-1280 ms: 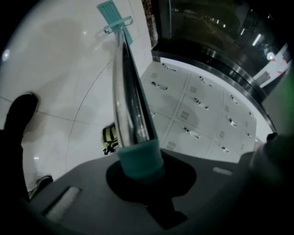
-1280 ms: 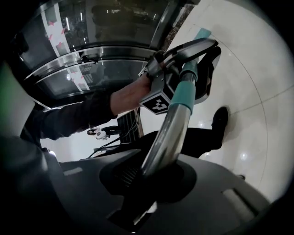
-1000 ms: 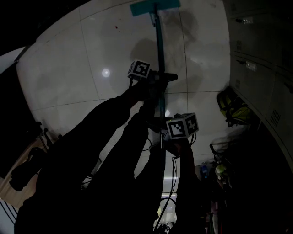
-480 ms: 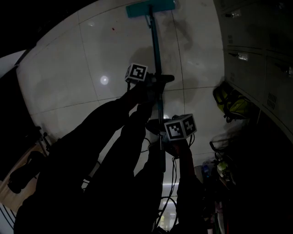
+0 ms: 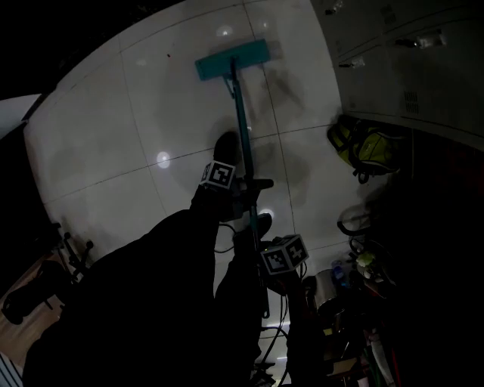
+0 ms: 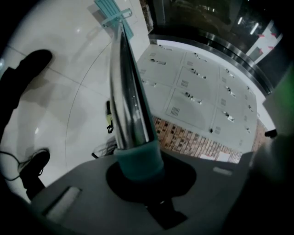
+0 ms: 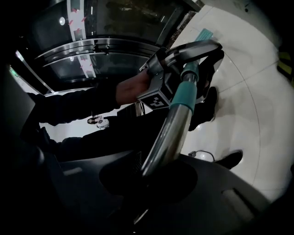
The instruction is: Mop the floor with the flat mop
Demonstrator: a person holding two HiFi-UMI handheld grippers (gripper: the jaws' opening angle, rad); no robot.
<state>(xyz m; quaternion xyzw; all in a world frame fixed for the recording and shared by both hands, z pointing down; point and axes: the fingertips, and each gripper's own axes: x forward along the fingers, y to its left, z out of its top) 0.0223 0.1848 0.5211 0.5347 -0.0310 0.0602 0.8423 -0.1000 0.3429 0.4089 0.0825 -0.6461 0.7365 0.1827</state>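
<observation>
- Overhead, in the head view, the flat mop's teal pad point(image 5: 232, 60) lies flat on the pale tiled floor point(image 5: 113, 128), well ahead of the person, and its pole point(image 5: 240, 121) slants back towards the body.
- The left gripper point(image 5: 252, 184) is clamped on the pole about halfway along it. The right gripper point(image 5: 262, 248) grips the same pole nearer the body, close behind the left one.
- A yellow-green backpack point(image 5: 363, 147) sits on the floor to the right, beside a row of grey lockers point(image 5: 408, 75).
- In the left gripper view, the jaws of the left gripper point(image 6: 138, 170) are closed round a teal sleeve point(image 6: 138, 158) on the shiny metal pole point(image 6: 127, 92). The pole runs up to the pad point(image 6: 112, 11) at the top of the frame.
- A dark shoe point(image 6: 32, 62) rests on the floor point(image 6: 59, 105) at the left, and the lockers point(image 6: 197, 87) fill the right.
- In the right gripper view, the jaws of the right gripper point(image 7: 144, 172) are shut on the bare metal pole point(image 7: 170, 133).
- Further along the pole, a hand point(image 7: 133, 87) holds the left gripper point(image 7: 183, 55), whose marker cube point(image 7: 158, 101) faces the camera. The pad point(image 7: 204, 34) shows small on the floor beyond it.
</observation>
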